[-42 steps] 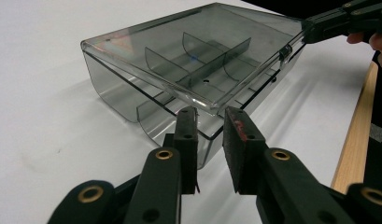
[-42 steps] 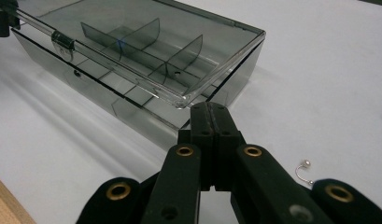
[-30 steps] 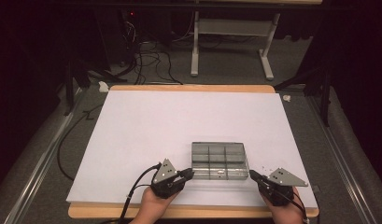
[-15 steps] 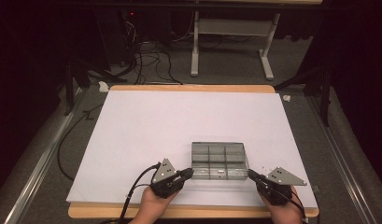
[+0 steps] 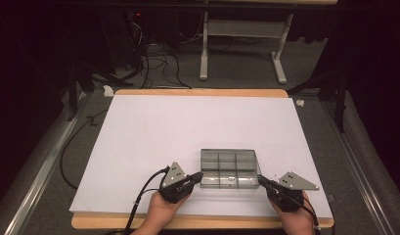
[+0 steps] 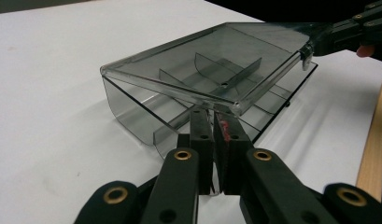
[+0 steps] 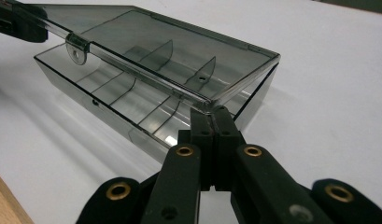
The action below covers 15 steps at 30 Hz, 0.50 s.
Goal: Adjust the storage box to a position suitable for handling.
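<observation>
A smoky clear box (image 5: 231, 169) with dividers sits on the white sheet (image 5: 188, 132) that covers the bench (image 5: 197, 92), close to the near edge and a little right of its middle. The box's lid (image 6: 212, 60) is hinged up a crack, tilted above the tray, with the partitions showing through it. The left tool (image 5: 196, 176) comes in from the near edge and meets the lid's near left corner; in the left gripper view its jaws have just been closing and now stand almost together, with the lid's front lip at their tips (image 6: 215, 112). Whether the pads truly pinch that lip or only press under it I cannot tell. The right tool (image 5: 262, 181) mirrors it at the near right corner, its jaws drawn together, their tips (image 7: 212, 112) touching the corner of the lid's rim. The small latch tab (image 7: 76, 49) on the lid's front edge hangs free between the two tools. A hand (image 5: 161, 213) holds each tool just over the bench's near edge, a cable (image 5: 144, 193) trailing from the left one.
</observation>
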Each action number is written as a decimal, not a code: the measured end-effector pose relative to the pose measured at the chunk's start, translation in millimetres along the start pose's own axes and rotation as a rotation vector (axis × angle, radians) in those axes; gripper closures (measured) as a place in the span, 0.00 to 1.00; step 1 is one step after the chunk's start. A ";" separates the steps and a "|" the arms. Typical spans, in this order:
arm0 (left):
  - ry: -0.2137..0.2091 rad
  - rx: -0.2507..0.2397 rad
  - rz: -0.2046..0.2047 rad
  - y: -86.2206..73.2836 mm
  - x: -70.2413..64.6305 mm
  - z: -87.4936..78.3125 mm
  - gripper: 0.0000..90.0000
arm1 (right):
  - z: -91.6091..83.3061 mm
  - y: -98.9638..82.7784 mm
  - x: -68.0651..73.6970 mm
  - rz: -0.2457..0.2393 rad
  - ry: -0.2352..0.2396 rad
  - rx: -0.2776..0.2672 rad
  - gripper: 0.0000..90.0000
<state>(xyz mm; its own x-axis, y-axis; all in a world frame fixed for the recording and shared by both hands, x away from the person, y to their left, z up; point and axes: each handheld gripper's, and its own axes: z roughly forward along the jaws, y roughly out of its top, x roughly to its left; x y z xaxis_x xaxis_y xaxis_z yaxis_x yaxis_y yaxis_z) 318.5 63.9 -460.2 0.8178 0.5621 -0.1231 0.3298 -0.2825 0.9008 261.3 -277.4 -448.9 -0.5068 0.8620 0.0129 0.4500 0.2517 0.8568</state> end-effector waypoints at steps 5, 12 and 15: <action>-0.003 0.000 -0.013 1.1 5.6 4.5 0.96 | 7.4 1.7 3.6 0.015 -0.011 0.011 1.00; -0.014 -0.015 -0.008 2.2 6.6 5.8 0.96 | 12.3 3.4 7.7 0.016 -0.023 0.023 1.00; -0.015 -0.019 -0.007 3.5 6.8 5.1 0.96 | 11.9 3.3 7.9 0.012 -0.026 0.025 1.00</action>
<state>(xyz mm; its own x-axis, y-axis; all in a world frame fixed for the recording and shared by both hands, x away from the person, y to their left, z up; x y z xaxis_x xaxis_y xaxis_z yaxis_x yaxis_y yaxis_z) 327.7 62.8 -460.0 0.8225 0.5524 -0.1355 0.3268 -0.2639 0.9075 267.5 -264.5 -452.1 -0.4822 0.8760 0.0092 0.4745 0.2523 0.8433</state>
